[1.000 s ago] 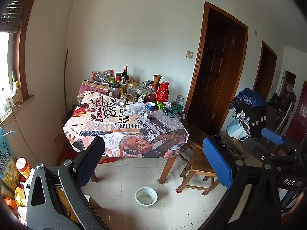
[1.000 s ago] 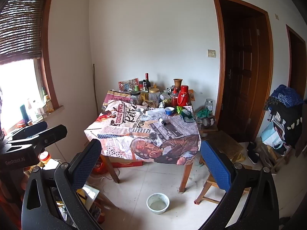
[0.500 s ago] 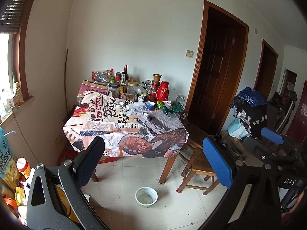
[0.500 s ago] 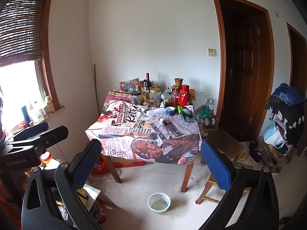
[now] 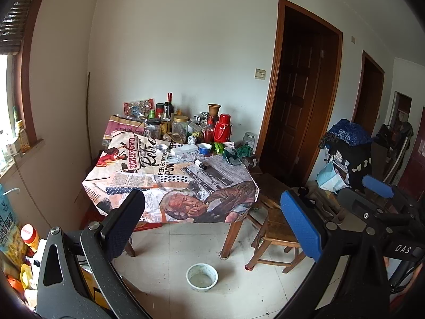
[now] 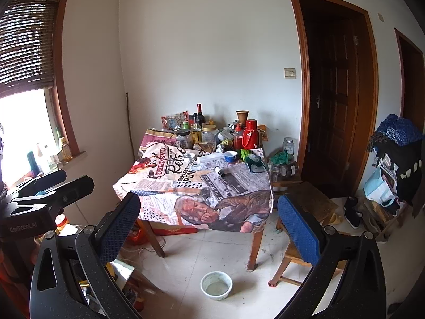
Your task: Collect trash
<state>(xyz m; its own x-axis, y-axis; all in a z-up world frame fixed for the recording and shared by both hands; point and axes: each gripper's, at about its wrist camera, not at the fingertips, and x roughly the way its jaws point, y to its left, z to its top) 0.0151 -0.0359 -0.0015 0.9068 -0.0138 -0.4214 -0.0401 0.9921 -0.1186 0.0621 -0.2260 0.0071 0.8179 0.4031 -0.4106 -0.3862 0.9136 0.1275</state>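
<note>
A table point(image 5: 148, 180) under a printed newspaper-style cloth stands against the far wall, also in the right wrist view point(image 6: 159, 186). Loose items lie on it: a small dark roll point(image 5: 199, 164), a crumpled green wrapper point(image 5: 233, 155) and a foil ball point(image 5: 191, 139). My left gripper point(image 5: 212, 218) is open and empty, well short of the table. My right gripper point(image 6: 209, 218) is open and empty at about the same distance. The right gripper's body shows at the right of the left wrist view point(image 5: 377, 207).
Bottles, jars and a red flask point(image 5: 222, 130) crowd the table's back. A white bowl point(image 5: 202, 277) sits on the tiled floor in front. A wooden stool point(image 5: 276, 228) stands by the table's right leg. Clutter lines the left wall and the right side.
Both views have shifted very slightly; the table sits a touch lower and closer. Both grippers stay open and empty.
</note>
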